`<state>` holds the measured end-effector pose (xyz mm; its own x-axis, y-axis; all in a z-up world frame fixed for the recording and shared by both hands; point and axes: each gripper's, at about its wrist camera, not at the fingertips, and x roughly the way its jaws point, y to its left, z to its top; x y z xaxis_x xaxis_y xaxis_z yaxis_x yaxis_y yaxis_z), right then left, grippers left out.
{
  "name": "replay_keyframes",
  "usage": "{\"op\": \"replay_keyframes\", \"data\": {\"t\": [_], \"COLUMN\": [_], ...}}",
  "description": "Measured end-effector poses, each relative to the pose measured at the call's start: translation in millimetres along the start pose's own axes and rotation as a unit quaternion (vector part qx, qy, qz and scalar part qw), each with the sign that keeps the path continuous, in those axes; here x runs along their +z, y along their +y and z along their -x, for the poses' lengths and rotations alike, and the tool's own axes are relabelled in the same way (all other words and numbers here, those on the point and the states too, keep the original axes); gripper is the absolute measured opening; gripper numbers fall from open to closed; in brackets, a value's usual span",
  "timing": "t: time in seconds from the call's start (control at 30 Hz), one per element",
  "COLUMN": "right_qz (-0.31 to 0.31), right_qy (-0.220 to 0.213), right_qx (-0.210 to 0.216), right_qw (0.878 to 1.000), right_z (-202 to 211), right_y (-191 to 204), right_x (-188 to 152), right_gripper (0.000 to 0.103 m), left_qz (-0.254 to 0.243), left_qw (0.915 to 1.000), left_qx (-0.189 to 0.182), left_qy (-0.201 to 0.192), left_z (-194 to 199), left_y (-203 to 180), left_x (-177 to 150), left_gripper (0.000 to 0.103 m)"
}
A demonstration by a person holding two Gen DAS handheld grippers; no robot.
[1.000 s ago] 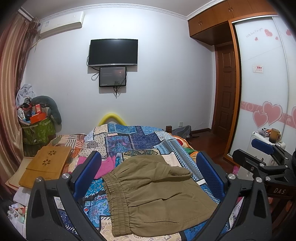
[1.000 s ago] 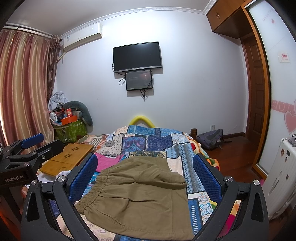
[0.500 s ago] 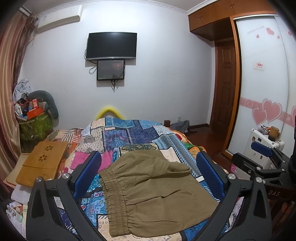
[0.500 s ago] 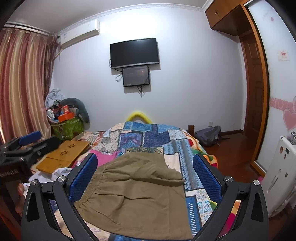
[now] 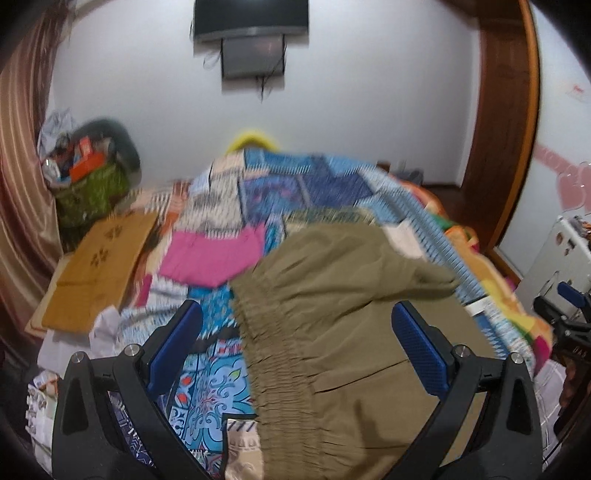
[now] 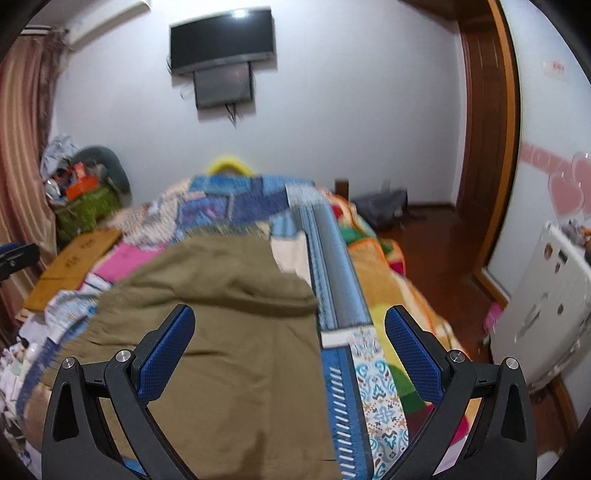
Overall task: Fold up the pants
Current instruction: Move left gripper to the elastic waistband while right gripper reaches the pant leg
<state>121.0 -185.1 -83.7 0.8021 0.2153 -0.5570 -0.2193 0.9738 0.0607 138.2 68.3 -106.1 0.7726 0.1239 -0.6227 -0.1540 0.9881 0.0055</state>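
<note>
Left wrist view, blurred: a bed (image 5: 332,192) covered in a patchwork quilt fills the middle of the frame. A dark television (image 5: 251,14) hangs on the white wall at top centre, a striped curtain (image 5: 22,155) runs down the left edge, and a wooden door frame (image 5: 517,147) curves down the right. A flat wooden board (image 5: 99,266) lies at centre left, beside a pink cloth (image 5: 214,258) on the quilt. The olive pants (image 5: 351,332) lie folded on the quilt from the centre to the lower right, the gathered waistband running down the middle. The left hand-held gripper (image 5: 295,350) sits at the bottom with its blue pads spread wide, holding nothing; whether it touches the fabric cannot be told. It points forward along the bed, straddling the waistband. The right hand-held gripper (image 5: 565,325) shows partly at the right edge.

Right wrist view, also blurred: the same bed (image 6: 332,236), television (image 6: 221,40) at upper left, curtain (image 6: 22,147) on the left, door frame (image 6: 495,147) on the right, and a white appliance (image 6: 546,302) at lower right. The pants (image 6: 221,332) lie from the centre to the lower left. The right hand-held gripper (image 6: 288,350) at the bottom is wide open and empty, aimed forward over the pants' right edge.
</note>
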Motion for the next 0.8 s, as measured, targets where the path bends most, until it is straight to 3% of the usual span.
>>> {"op": "replay_keyframes", "data": {"t": [0.1, 0.17, 0.43, 0.57, 0.7, 0.8], "right_qz": [-0.005, -0.002, 0.032, 0.032, 0.021, 0.024], "right_qy": [0.030, 0.049, 0.105, 0.140, 0.174, 0.197], "right_qx": [-0.001, -0.004, 0.026, 0.057, 0.070, 0.092], "right_qw": [1.000, 0.999, 0.994, 0.988, 0.982, 0.976], "right_z": [-24, -41, -102, -138, -172, -194], "right_y": [-12, -17, -27, -31, -40, -41], "right_x": [-5, -6, -3, 1, 4, 4], "right_gripper": [0.102, 0.102, 0.102, 0.100, 0.086, 0.083], "left_qz": [0.007, 0.012, 0.025, 0.024, 0.023, 0.026], "left_qw": [0.9992, 0.9971, 0.9854, 0.9808, 0.9789, 0.9748], "left_qx": [0.004, 0.002, -0.003, -0.015, -0.037, -0.060], "left_qy": [0.039, 0.075, 0.169, 0.193, 0.200, 0.213], "left_z": [-34, -58, -128, -149, -161, -168], "left_y": [16, 25, 50, 48, 45, 42], "left_x": [-4, -7, -22, -24, -23, -23], "left_gripper": [0.097, 0.087, 0.082, 0.071, 0.070, 0.069]}}
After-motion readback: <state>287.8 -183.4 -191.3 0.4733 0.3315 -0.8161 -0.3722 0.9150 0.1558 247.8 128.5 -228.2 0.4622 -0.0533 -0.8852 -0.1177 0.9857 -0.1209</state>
